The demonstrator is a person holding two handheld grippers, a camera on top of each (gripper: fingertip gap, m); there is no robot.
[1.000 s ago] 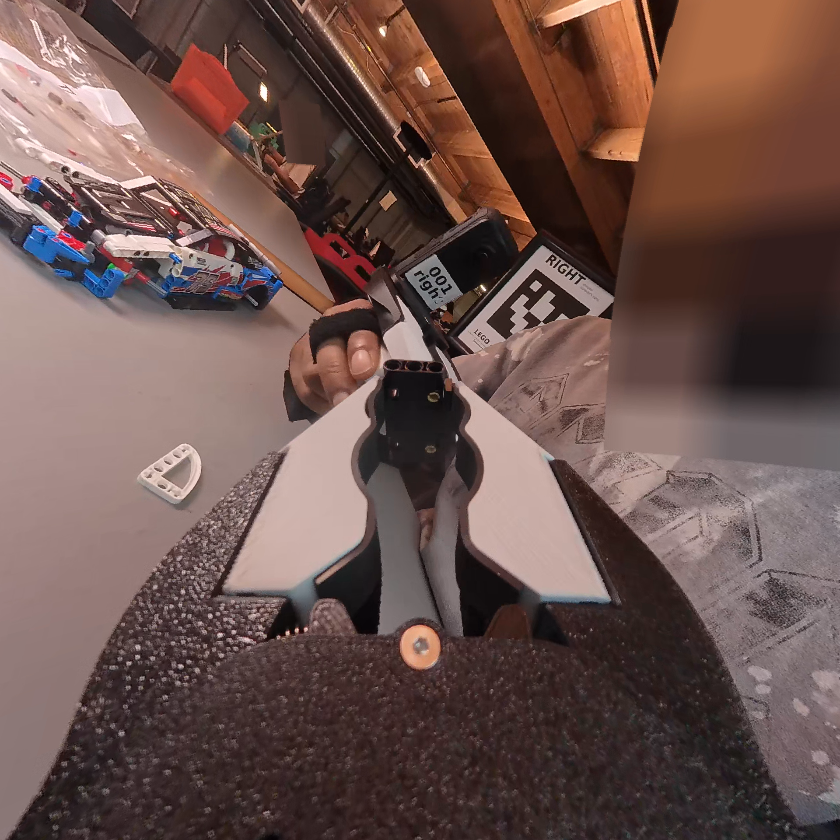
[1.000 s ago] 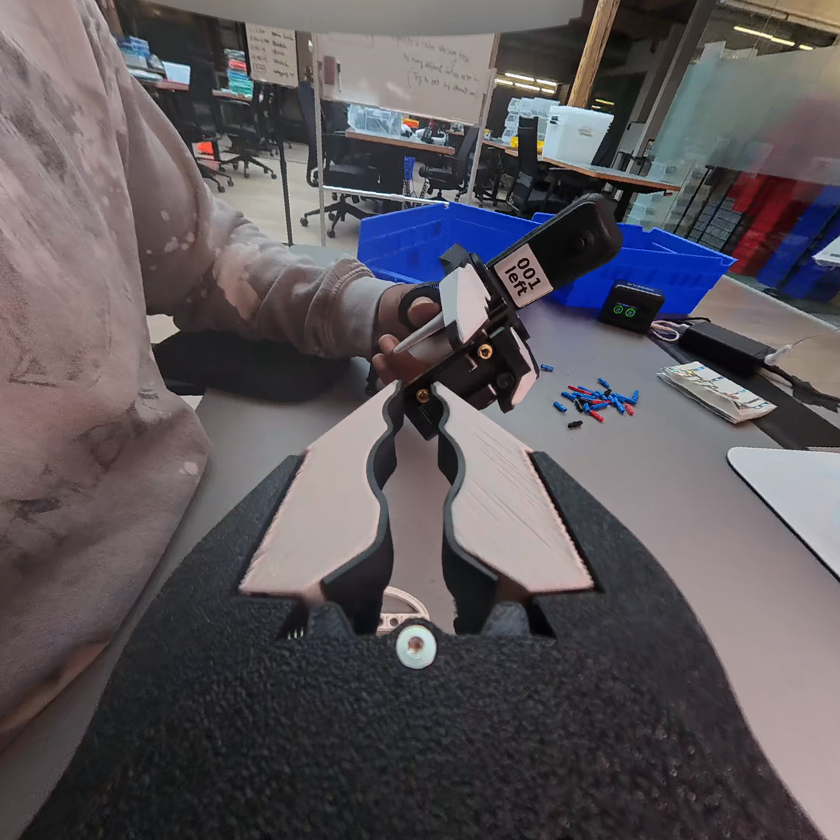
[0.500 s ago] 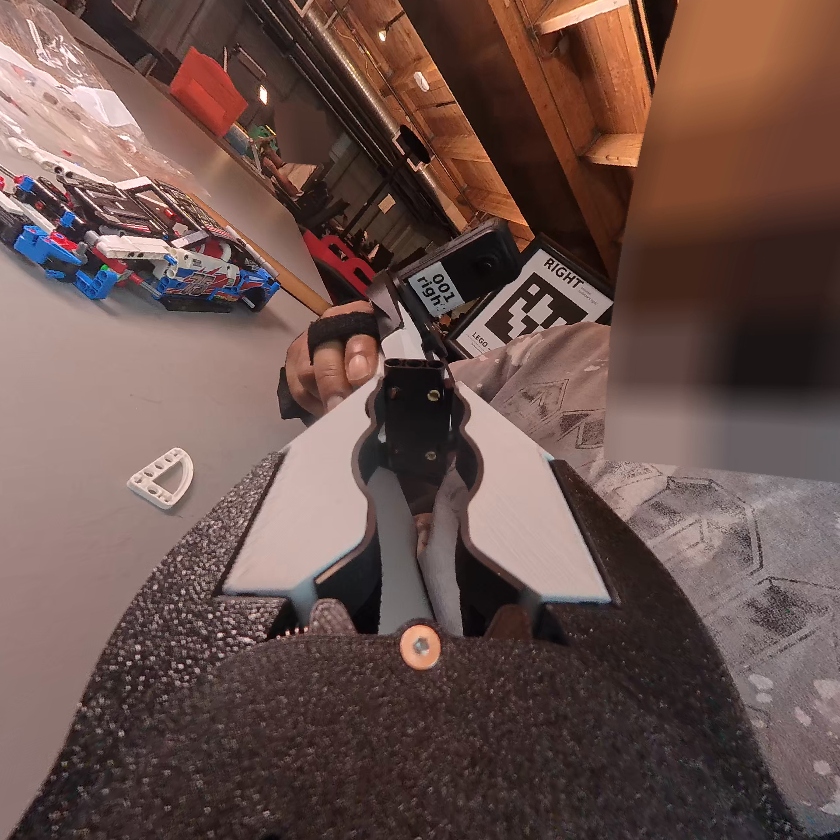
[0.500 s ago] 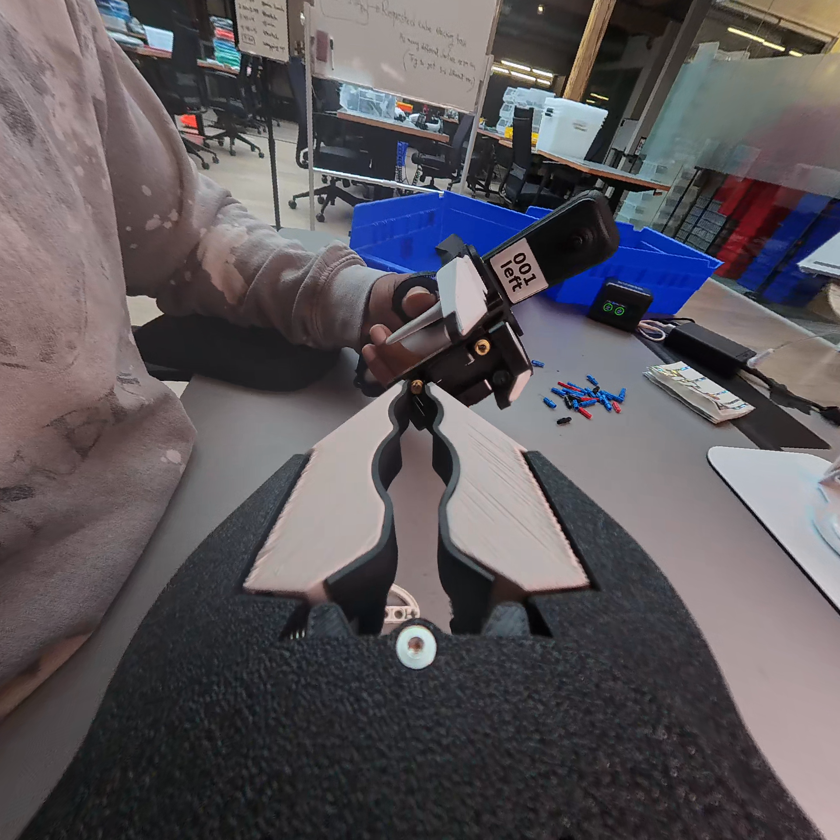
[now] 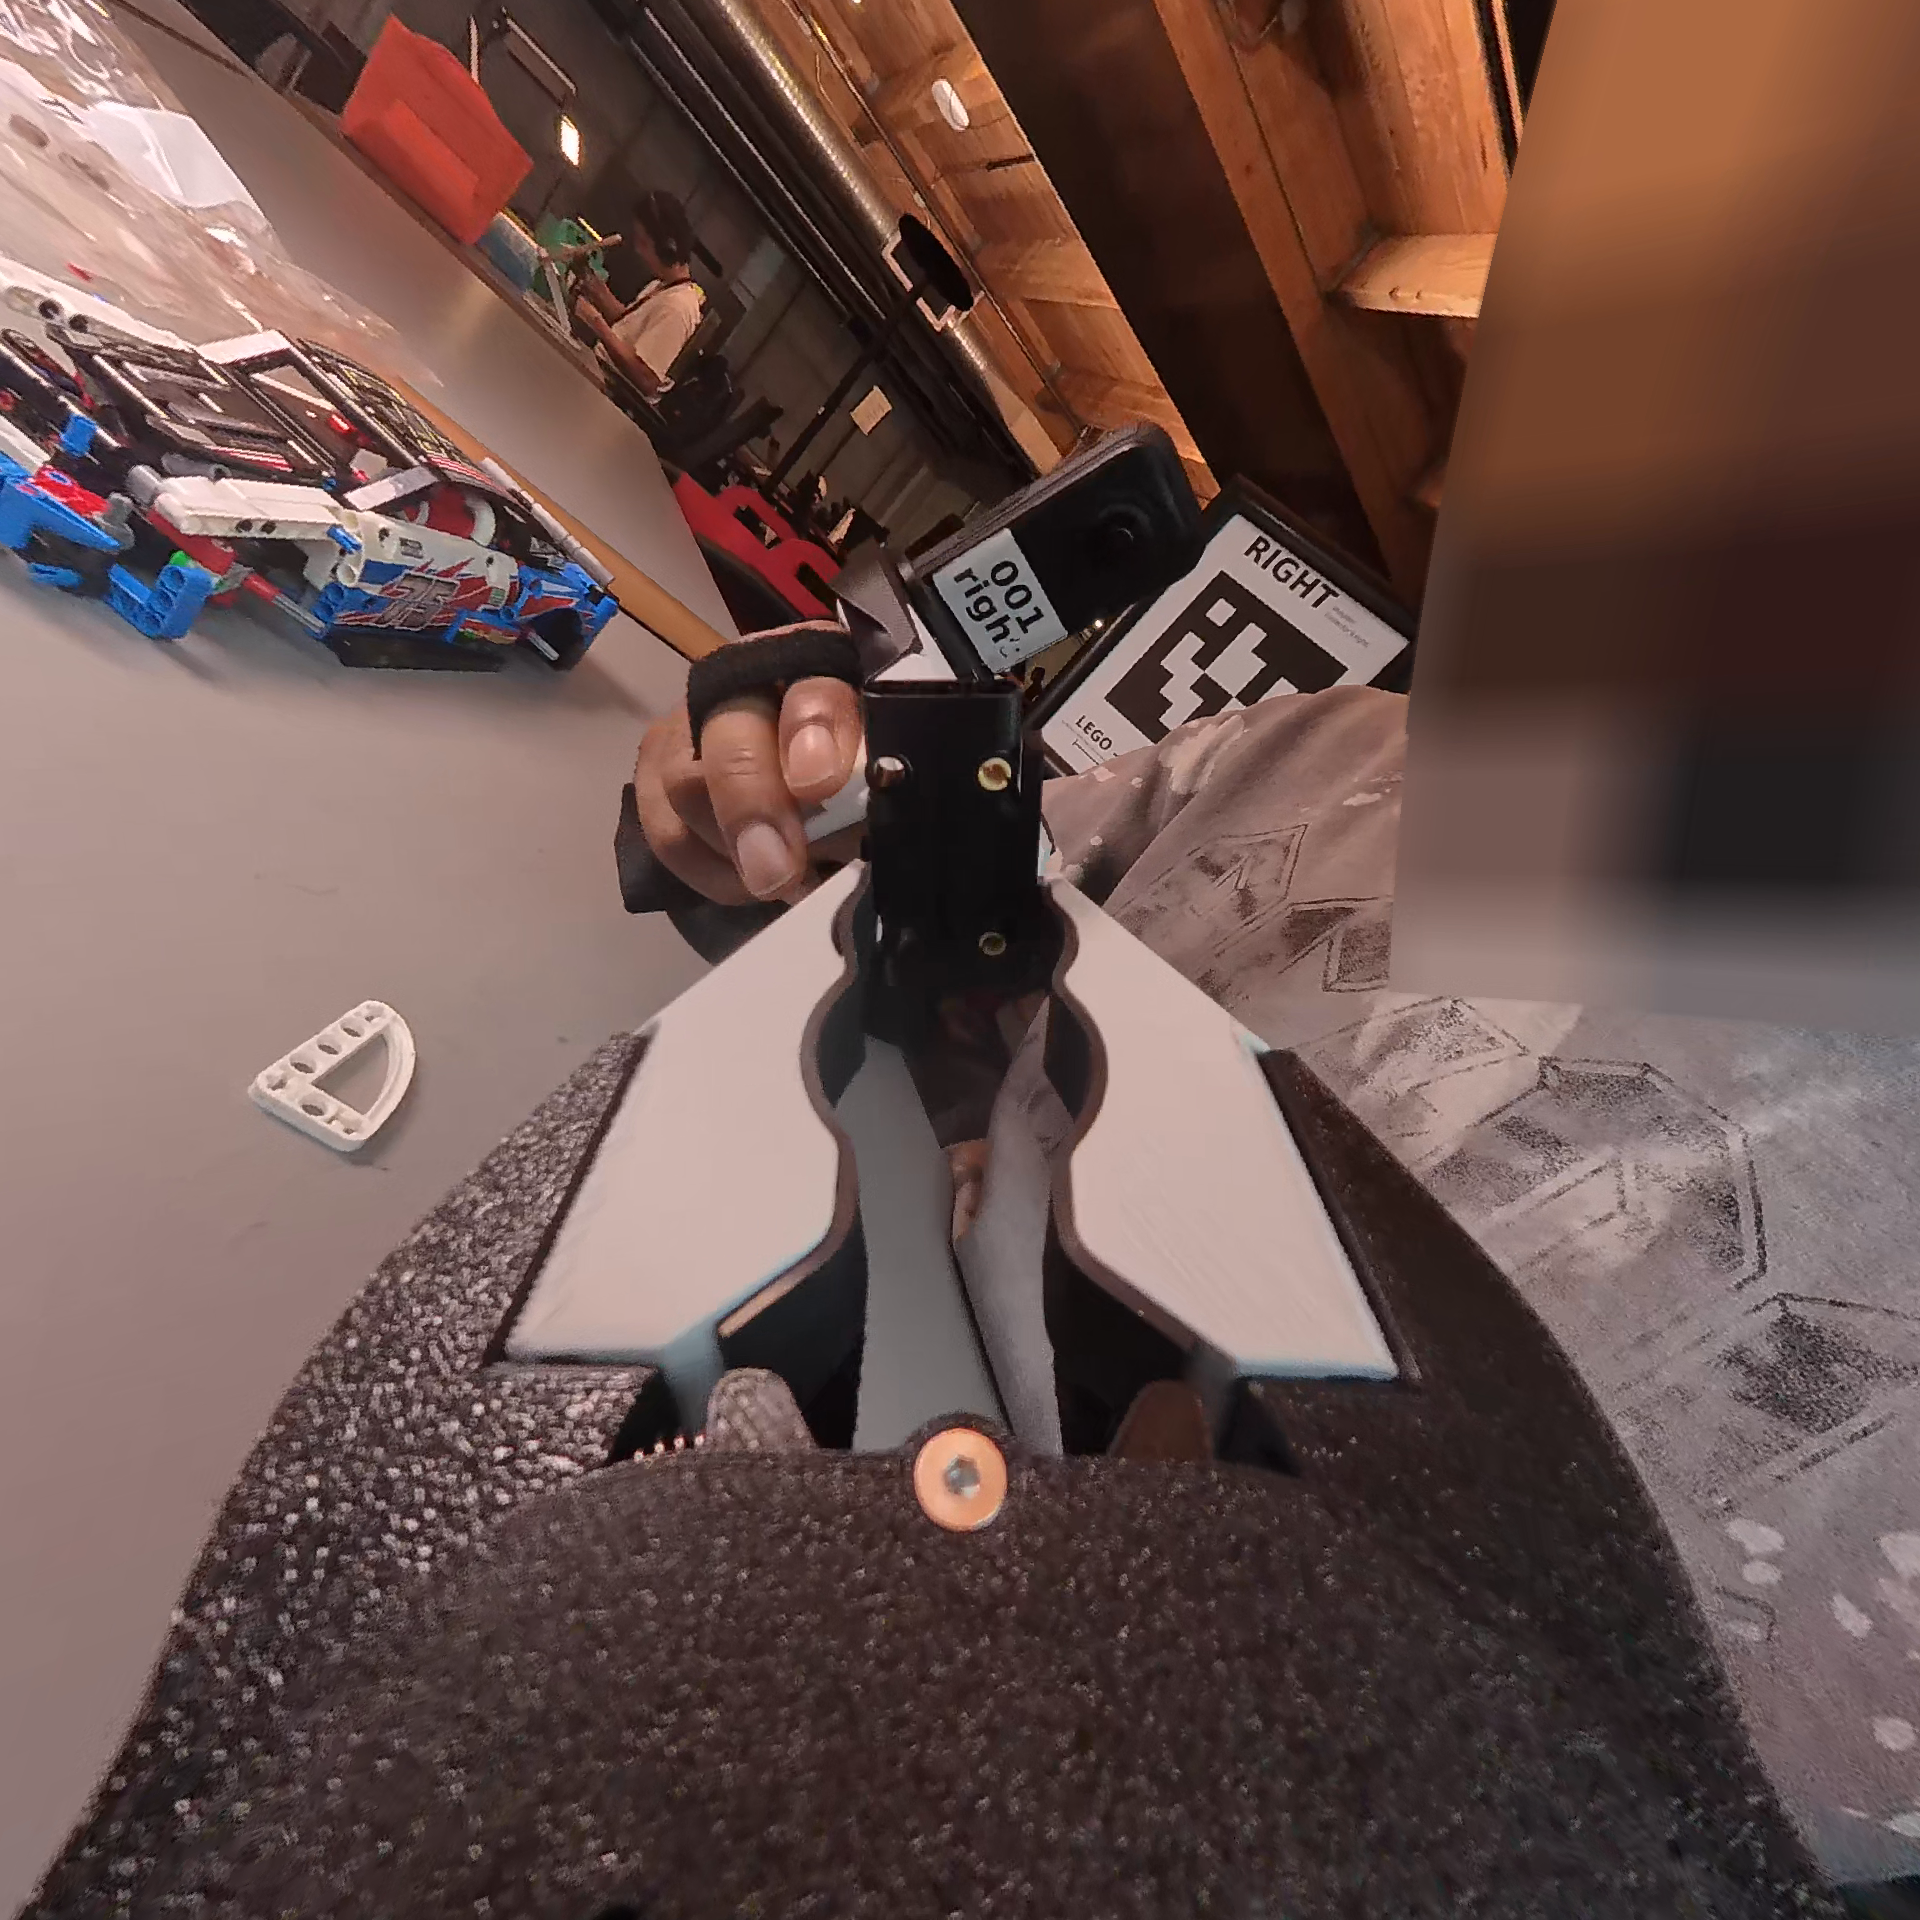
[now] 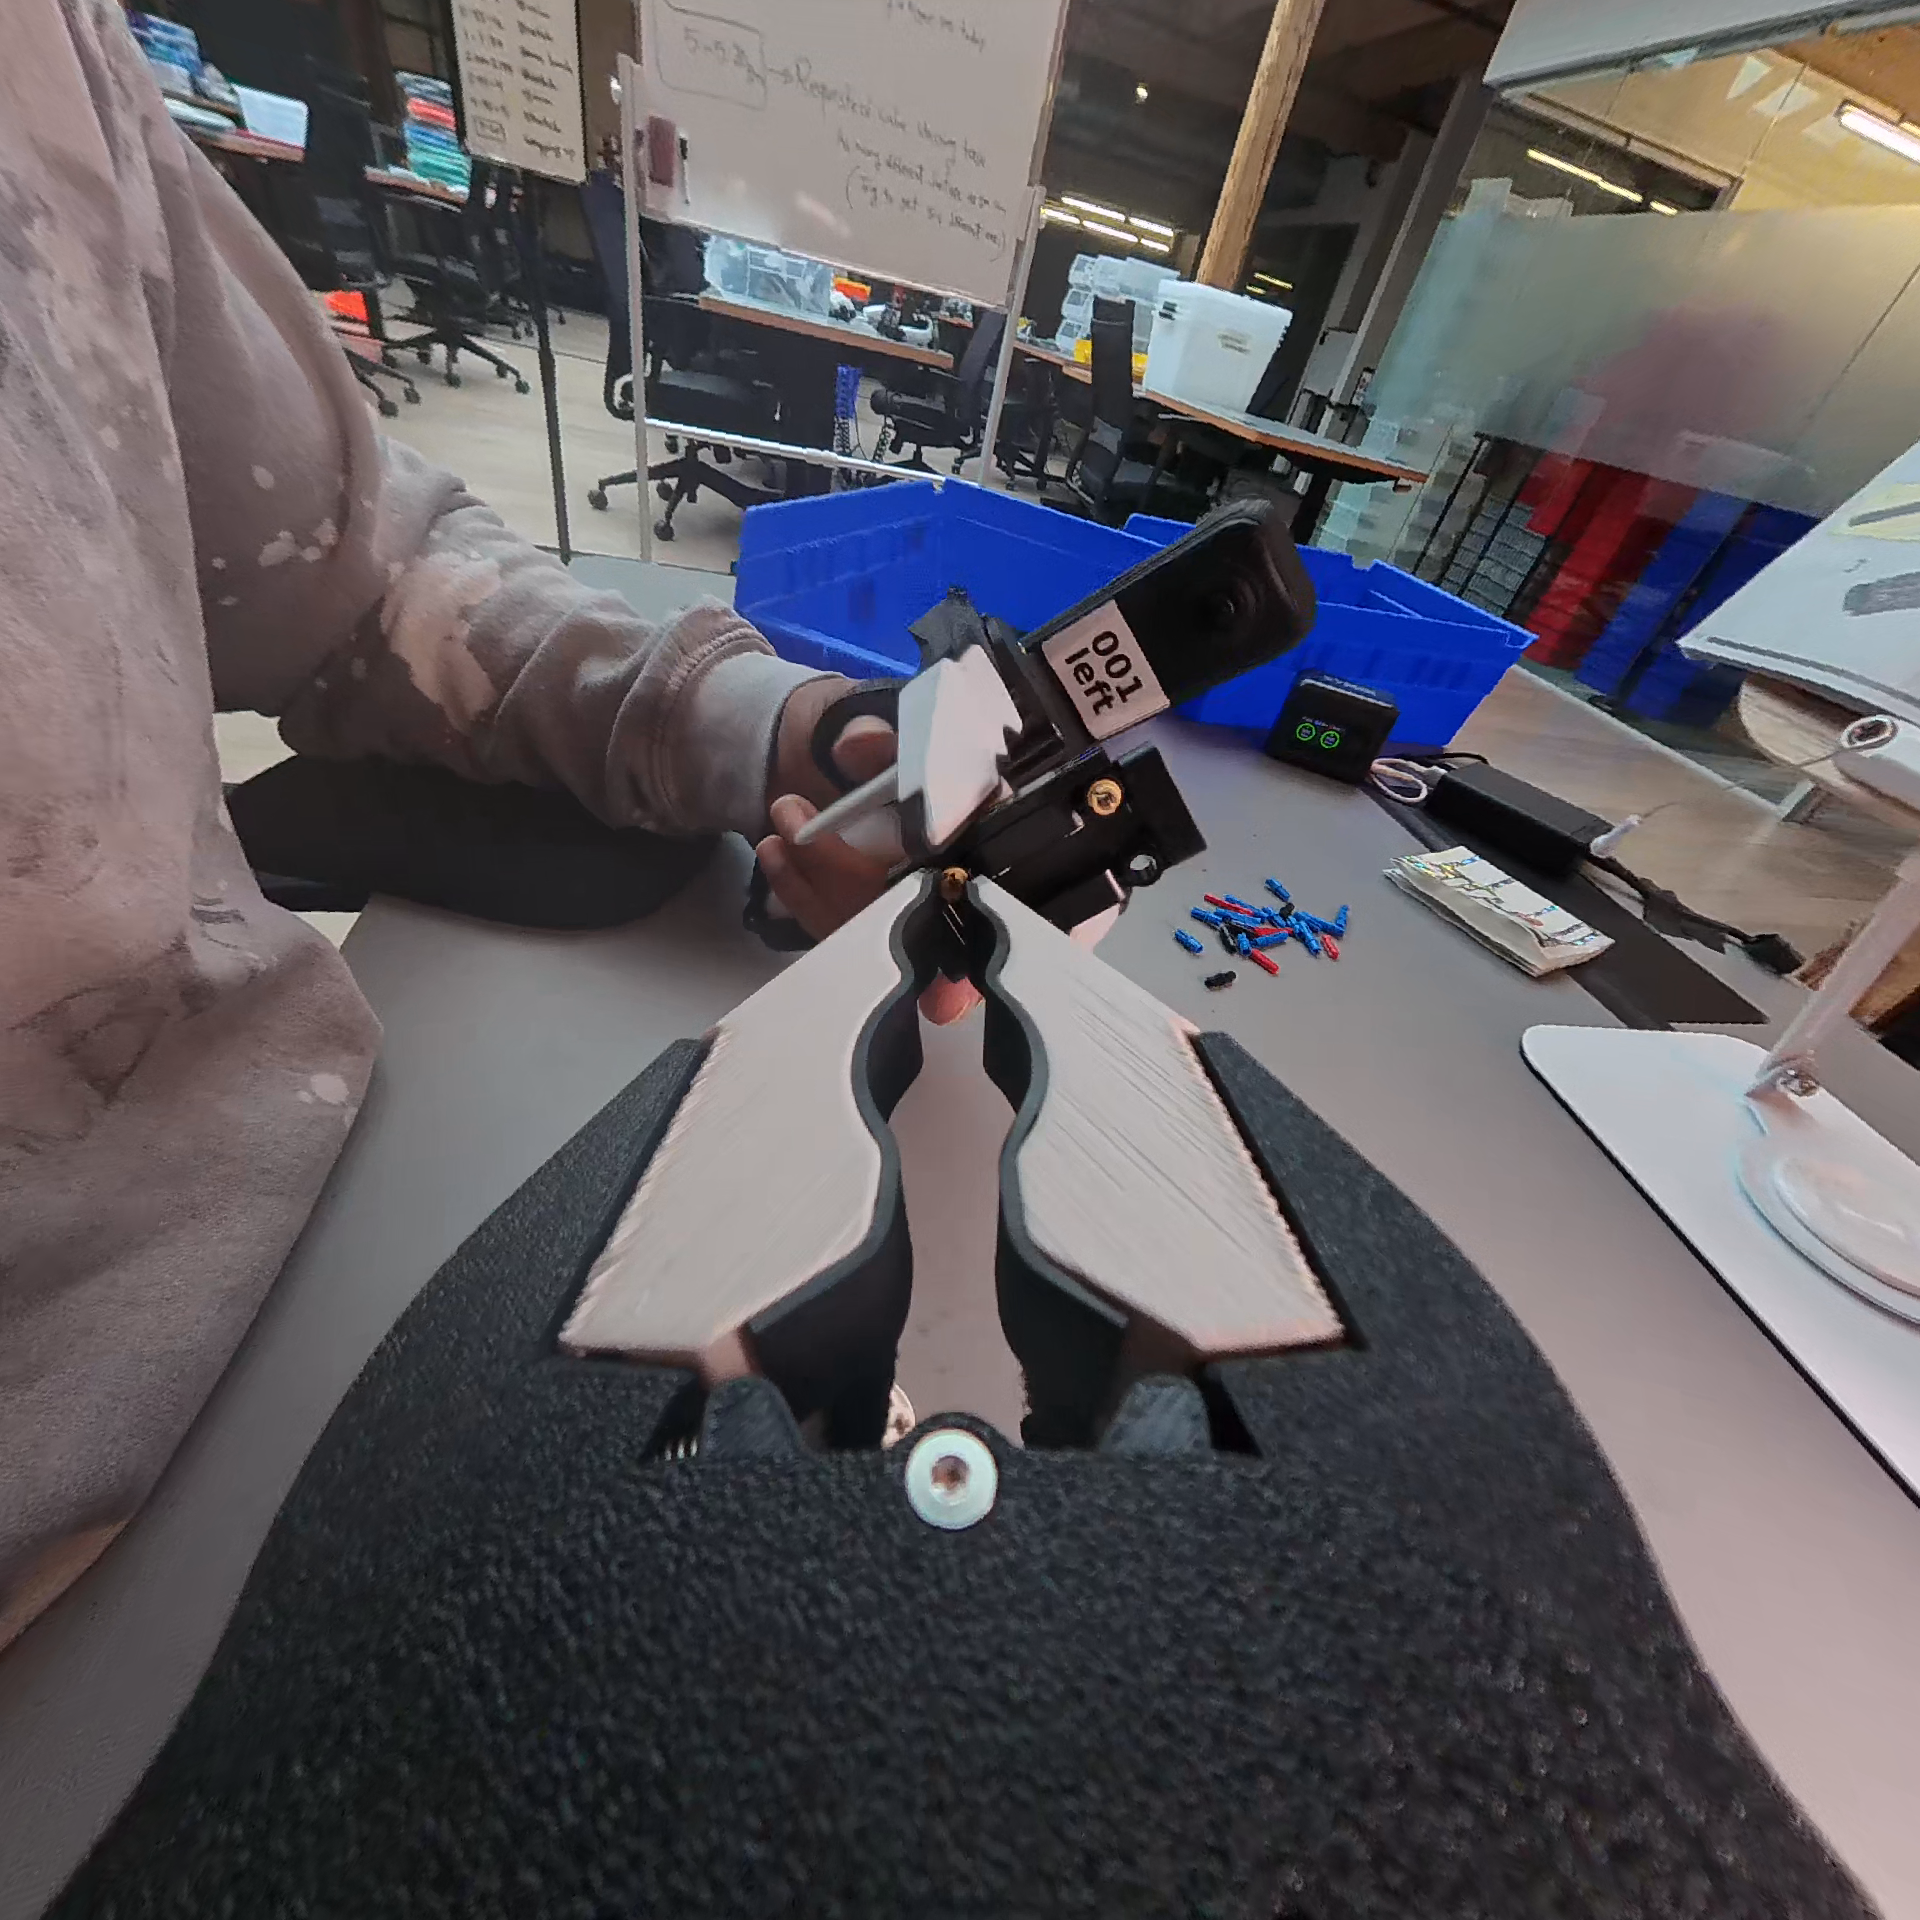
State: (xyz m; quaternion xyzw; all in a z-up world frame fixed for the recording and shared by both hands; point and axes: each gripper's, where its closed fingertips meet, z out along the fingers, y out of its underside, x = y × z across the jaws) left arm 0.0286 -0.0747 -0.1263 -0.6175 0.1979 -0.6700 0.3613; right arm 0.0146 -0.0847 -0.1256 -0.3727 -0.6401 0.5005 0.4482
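Observation:
My left gripper (image 5: 956, 883) is shut on a black block (image 5: 945, 821) with brass inserts, which sticks out past its fingertips. The right wrist view shows the same block (image 6: 1091, 831) clamped in the left gripper, which a hand (image 6: 831, 862) holds above the grey table (image 6: 520, 1039). My right gripper (image 6: 951, 896) is shut, its tips meeting just under a brass insert (image 6: 951, 881) at the block's near end. I cannot tell whether they pinch an edge of it. The right gripper's camera (image 5: 1091, 520) and the hand holding it (image 5: 748, 790) show behind the block.
A white curved toy-brick piece (image 5: 332, 1075) lies on the table, and a blue, white and red model car (image 5: 312, 540) sits farther back. A pile of small blue and red pins (image 6: 1268, 930), folded paper (image 6: 1496, 909), a black power brick (image 6: 1507, 816), blue bins (image 6: 935, 582) and a white stand base (image 6: 1714, 1143) lie right. The tips of both grippers are at nearly the same place.
My right gripper's fingertips narrowed from a small gap to shut at the block's end. In the left wrist view the block has tilted and shows more of its flat face.

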